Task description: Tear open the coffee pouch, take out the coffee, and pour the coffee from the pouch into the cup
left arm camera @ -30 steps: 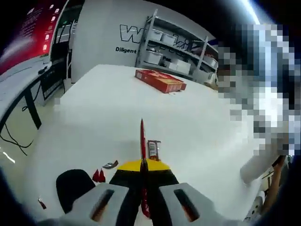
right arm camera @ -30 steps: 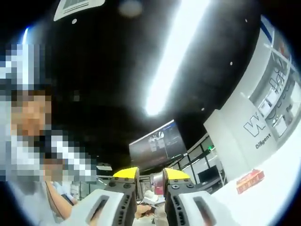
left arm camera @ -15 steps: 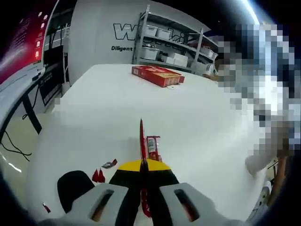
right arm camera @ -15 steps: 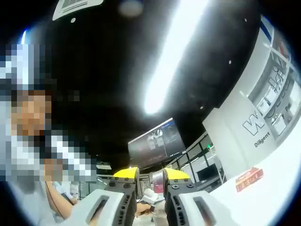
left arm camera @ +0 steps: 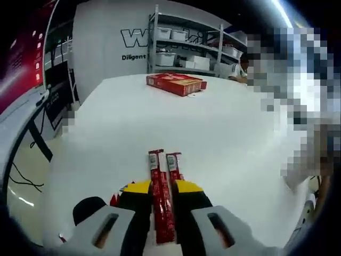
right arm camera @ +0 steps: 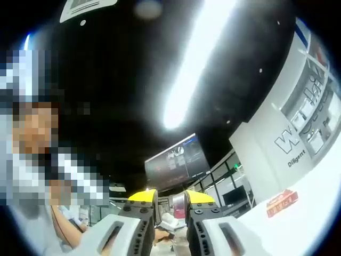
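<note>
- Red and slim, the coffee pouch [left arm camera: 161, 202] lies flat-faced between the jaws of the left tool [left arm camera: 161, 188], clamped there above the white worktop [left arm camera: 224, 128].
- Just beside it, a second red pouch [left arm camera: 174, 166] rests on the worktop, its top peeking past the right jaw.
- Small red scraps [left arm camera: 114, 200] sit on the worktop by the left jaw, next to a dark round cup [left arm camera: 88, 209] at the lower left.
- Far across the worktop lies a red carton [left arm camera: 176, 84], with grey shelving [left arm camera: 186, 45] behind it.
- Right tool [right arm camera: 170, 196] points up toward the ceiling light [right arm camera: 194, 64]; its yellow-tipped jaws stand slightly parted with nothing between them.
- That red carton [right arm camera: 281, 203] shows at the lower right of the right gripper view.
</note>
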